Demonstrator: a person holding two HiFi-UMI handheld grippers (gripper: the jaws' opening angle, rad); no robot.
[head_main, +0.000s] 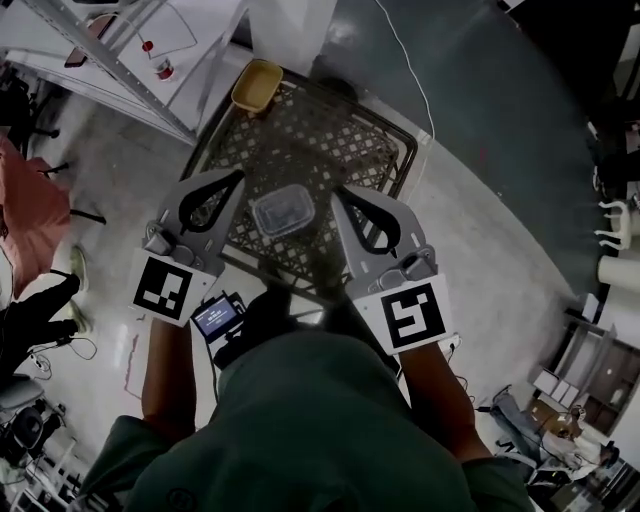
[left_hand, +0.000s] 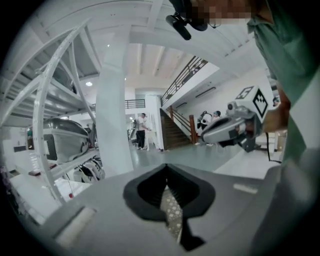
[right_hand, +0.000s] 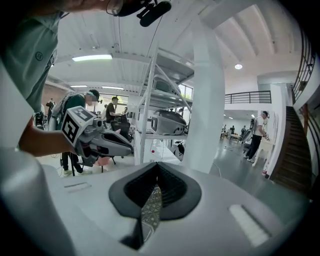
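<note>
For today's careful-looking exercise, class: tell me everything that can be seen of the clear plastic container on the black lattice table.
The clear plastic container is a small, shallow rectangular box with rounded corners, see-through and greyish. Whether it has a lid or contents cannot be told. It sits flat near the middle of the black lattice table, touching only that surface. In the head view it lies between the left hand-held gripper and the right hand-held gripper, both shut; neither appears to touch it.

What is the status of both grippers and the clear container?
Left gripper, right gripper: fingers shut, empty, above lattice table. Clear container between them, untouched. Yellow bowl at far edge, apart.
</note>
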